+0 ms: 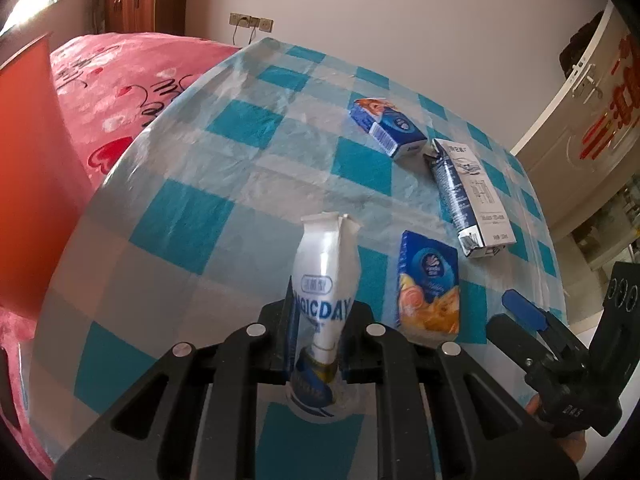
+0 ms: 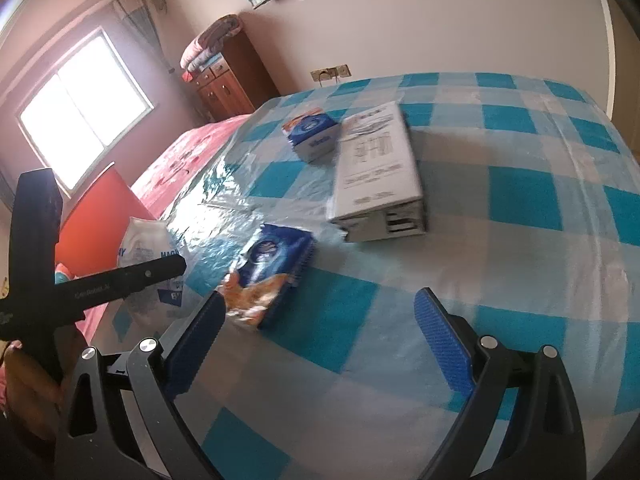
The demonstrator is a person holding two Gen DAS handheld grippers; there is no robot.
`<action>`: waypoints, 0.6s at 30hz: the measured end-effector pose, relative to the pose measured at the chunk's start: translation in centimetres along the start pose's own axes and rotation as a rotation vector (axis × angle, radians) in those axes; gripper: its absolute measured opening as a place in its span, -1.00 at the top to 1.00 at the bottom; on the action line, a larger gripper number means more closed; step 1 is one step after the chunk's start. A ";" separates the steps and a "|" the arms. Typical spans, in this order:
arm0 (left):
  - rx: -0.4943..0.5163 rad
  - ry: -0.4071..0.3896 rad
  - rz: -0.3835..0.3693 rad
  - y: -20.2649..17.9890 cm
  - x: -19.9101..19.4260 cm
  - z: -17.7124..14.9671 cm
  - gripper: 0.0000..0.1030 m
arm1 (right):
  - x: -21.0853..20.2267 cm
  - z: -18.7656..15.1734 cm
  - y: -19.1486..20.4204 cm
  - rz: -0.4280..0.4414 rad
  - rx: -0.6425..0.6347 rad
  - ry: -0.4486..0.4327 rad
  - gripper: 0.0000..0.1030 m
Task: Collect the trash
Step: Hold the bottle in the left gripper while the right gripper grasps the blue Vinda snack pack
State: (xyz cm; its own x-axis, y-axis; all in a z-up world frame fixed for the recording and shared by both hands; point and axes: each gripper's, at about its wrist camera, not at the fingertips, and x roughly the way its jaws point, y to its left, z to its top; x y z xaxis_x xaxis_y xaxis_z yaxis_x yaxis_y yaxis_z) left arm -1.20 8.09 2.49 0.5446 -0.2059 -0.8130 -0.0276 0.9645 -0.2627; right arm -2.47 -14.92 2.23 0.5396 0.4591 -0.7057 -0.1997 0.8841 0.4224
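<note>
My left gripper (image 1: pixel 316 320) is shut on a white yoghurt pouch (image 1: pixel 326 276) printed "MAGICDAY" and holds it upright over the table. The pouch also shows in the right wrist view (image 2: pixel 146 248) at the left, behind the left gripper's body. A blue and orange small carton (image 1: pixel 430 284) lies just right of it, and in the right wrist view (image 2: pixel 268 270) it lies just ahead of my right gripper (image 2: pixel 320 336), which is open and empty above the table. A tall white and blue carton (image 1: pixel 468 196) (image 2: pixel 378 172) and another small blue carton (image 1: pixel 386 126) (image 2: pixel 310 132) lie farther back.
The table (image 1: pixel 224 208) has a blue and white checked plastic cover. A red bin or chair back (image 1: pixel 28 184) stands at its left edge, beside a pink bed (image 1: pixel 120 80). A white door (image 1: pixel 592 92) is at the right. A wooden cabinet (image 2: pixel 228 76) stands by the far wall.
</note>
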 end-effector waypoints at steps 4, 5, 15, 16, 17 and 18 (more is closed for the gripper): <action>-0.011 -0.003 -0.024 0.9 -0.2 -0.3 0.67 | 0.9 0.2 1.4 0.017 0.010 0.014 -0.82; -0.013 -0.005 -0.030 1.1 -0.3 -0.3 0.67 | 1.0 0.3 1.7 0.017 0.011 0.015 -0.80; -0.038 -0.027 -0.062 3.3 -1.2 -1.0 0.67 | 2.7 0.9 3.8 -0.071 0.001 0.034 -0.64; -0.040 -0.027 -0.066 3.6 -1.3 -1.0 0.67 | 2.9 1.0 4.1 -0.079 -0.008 0.034 -0.64; -0.043 -0.028 -0.070 3.8 -1.4 -1.0 0.67 | 3.2 0.9 4.5 -0.094 -0.026 0.035 -0.64; -0.042 -0.030 -0.073 4.0 -1.5 -1.1 0.67 | 3.4 0.9 5.0 -0.104 -0.045 0.037 -0.64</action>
State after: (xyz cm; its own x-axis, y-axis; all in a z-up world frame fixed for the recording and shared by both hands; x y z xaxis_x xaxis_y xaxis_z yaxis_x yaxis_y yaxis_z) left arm -3.04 12.05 2.07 0.5712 -0.2694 -0.7753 -0.0218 0.9393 -0.3424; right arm -0.86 -9.06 2.46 0.5291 0.3670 -0.7651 -0.1810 0.9297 0.3208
